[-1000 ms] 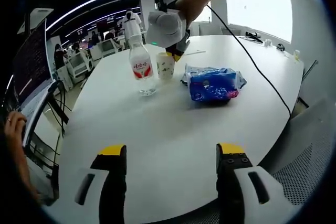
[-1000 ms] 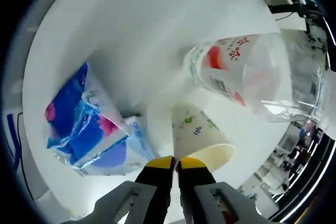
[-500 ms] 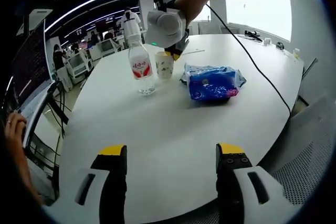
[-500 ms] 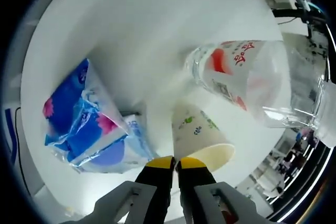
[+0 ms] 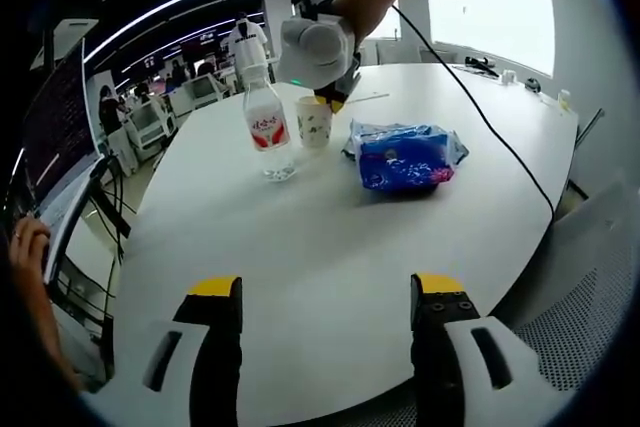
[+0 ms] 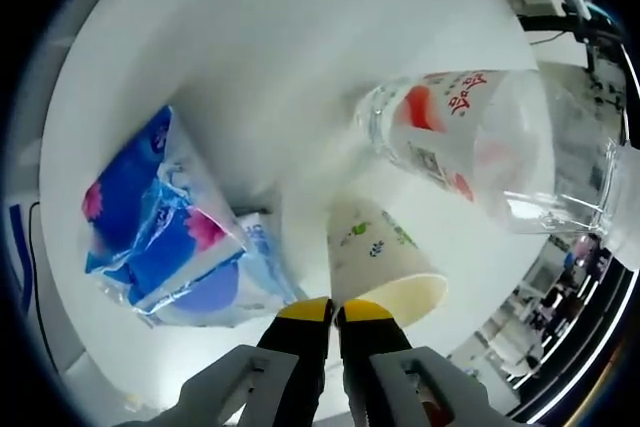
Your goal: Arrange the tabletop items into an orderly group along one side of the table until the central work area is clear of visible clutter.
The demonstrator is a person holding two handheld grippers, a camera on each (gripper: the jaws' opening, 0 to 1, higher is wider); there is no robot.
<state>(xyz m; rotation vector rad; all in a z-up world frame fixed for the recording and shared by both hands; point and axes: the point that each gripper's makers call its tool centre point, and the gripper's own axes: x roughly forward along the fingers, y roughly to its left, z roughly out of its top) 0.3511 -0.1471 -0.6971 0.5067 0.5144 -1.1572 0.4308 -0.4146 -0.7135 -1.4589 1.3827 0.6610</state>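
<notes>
Step in hand: placing the paper cup (image 6: 385, 262) into the group at the far side of the table (image 5: 330, 237).

Right gripper (image 6: 335, 309): jaws pinched nearly together on the cup's rim, yellow tips at lower centre of the right gripper view. In the left gripper view the same gripper (image 5: 318, 52) sits top centre, over the paper cup (image 5: 314, 124), with a person's hand on it and a black cable trailing off to the right.

Cup looks upright and on, or almost on, the tabletop; I can't tell for sure that the base is down.

Layout, left gripper view, upper centre of frame:
- water bottle (image 5: 266, 127) just left of the cup, close beside it, contact unclear
- blue tissue pack (image 5: 404, 159) right of the cup, small gap

Right gripper view: bottle (image 6: 470, 142) at upper right, tissue pack (image 6: 165, 232) at left, cup between them.

Left gripper (image 5: 328, 292): jaws wide apart, nothing held, rising from the bottom of the frame over bare table well short of the items. Idle.

Judgement: three items already sit as a row near the far edge, so the task looks mostly done. Next move would be to confirm the cup is seated, open the right jaws and back off straight up. Risk: the cup is light and gripped only by the rim, so a sideways pull could tip it into the bottle. A thin item lies further back on the table; too small to identify.
</notes>
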